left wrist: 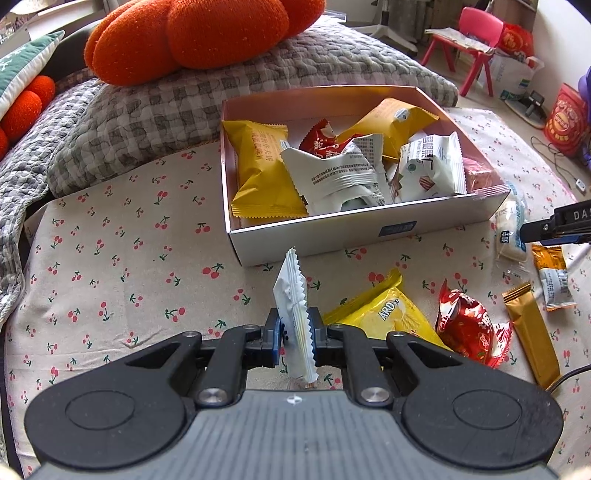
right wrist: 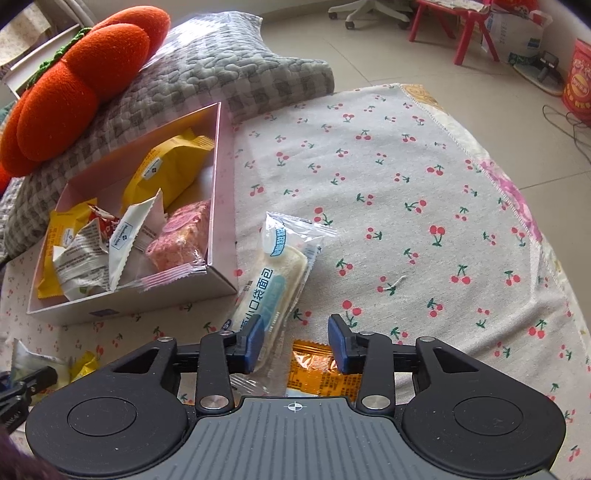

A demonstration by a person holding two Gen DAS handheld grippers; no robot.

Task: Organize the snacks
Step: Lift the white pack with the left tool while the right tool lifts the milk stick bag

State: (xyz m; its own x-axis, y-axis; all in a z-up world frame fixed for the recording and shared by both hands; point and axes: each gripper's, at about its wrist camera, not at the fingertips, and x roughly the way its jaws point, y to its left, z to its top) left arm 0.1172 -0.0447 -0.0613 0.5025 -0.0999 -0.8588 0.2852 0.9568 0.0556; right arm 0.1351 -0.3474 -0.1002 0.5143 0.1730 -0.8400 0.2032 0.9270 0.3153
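Note:
My left gripper (left wrist: 295,328) is shut on a white snack packet (left wrist: 293,295), held edge-up above the cherry-print cloth, in front of the pale box (left wrist: 332,236). The box holds several yellow, white and red packets and also shows in the right wrist view (right wrist: 221,280). My right gripper (right wrist: 297,345) is open and empty, low over a clear-wrapped bread packet (right wrist: 275,284) and an orange packet (right wrist: 317,373). It shows at the right edge of the left wrist view (left wrist: 528,229).
On the cloth right of my left gripper lie a yellow chip bag (left wrist: 384,314), a red packet (left wrist: 469,325), a gold bar (left wrist: 532,332) and an orange packet (left wrist: 552,273). A grey quilted blanket (left wrist: 184,96) and orange cushion (left wrist: 192,33) lie behind the box.

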